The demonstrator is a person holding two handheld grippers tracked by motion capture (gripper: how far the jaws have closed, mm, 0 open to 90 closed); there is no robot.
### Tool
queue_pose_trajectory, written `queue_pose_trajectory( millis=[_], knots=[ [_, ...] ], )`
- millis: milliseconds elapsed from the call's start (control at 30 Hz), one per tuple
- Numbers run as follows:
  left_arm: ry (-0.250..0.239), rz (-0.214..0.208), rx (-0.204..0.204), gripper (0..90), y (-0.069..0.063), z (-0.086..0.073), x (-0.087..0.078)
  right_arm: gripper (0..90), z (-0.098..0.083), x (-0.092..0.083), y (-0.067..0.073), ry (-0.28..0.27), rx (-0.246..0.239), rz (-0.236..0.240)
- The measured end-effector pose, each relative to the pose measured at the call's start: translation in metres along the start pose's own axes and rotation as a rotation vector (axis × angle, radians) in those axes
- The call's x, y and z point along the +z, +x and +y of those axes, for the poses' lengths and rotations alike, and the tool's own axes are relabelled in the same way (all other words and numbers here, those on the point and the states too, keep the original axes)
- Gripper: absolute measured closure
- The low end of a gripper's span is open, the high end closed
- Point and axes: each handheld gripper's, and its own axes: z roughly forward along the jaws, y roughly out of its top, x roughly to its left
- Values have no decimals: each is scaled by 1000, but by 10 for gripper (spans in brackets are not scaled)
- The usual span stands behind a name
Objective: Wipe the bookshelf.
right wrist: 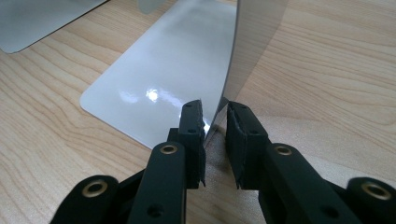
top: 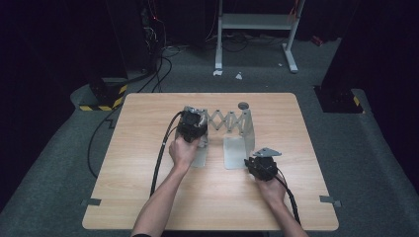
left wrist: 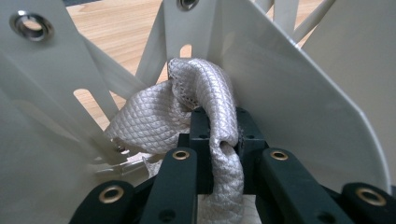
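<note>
A grey metal expanding rack [top: 225,120] with scissor links stands mid-table. My left gripper [top: 191,126] reaches into its left end. In the left gripper view my left gripper [left wrist: 219,126] is shut on a silvery woven cloth strip [left wrist: 159,121], which loops up between the rack's plates [left wrist: 299,93]. My right gripper [top: 257,164] sits at the rack's right end. There, in the right gripper view, my right gripper [right wrist: 215,116] straddles the near edge of the upright plate [right wrist: 254,28], with a gap showing beside the thin sheet. The flat base plate [right wrist: 173,70] lies to its left.
The wooden table [top: 148,197] has bare room in front and at both sides. A small round grey disc [top: 243,105] lies behind the rack. Black cables [top: 160,153] trail from both grippers toward the front. A white frame stand [top: 257,22] sits on the floor beyond.
</note>
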Motion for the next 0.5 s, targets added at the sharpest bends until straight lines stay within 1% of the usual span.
queue_pose_trajectory(
  millis=[33, 100, 267, 333, 500],
  knots=[
    [3, 3, 6, 809, 1, -1, 0, 768, 0, 0, 0, 0, 0, 1],
    [-1, 3, 1, 809, 2, -1, -3, 768, 0, 0, 0, 0, 1, 1],
    [-49, 14, -25, 809, 9, 7, -22, 769, 0, 0, 0, 2, 3, 2],
    [-59, 24, -29, 809, 10, 10, -26, 769, 0, 0, 0, 0, 2, 2],
    [-70, 29, -48, 809, 15, 12, -31, 769, 0, 0, 0, 1, 2, 3]
  ],
)
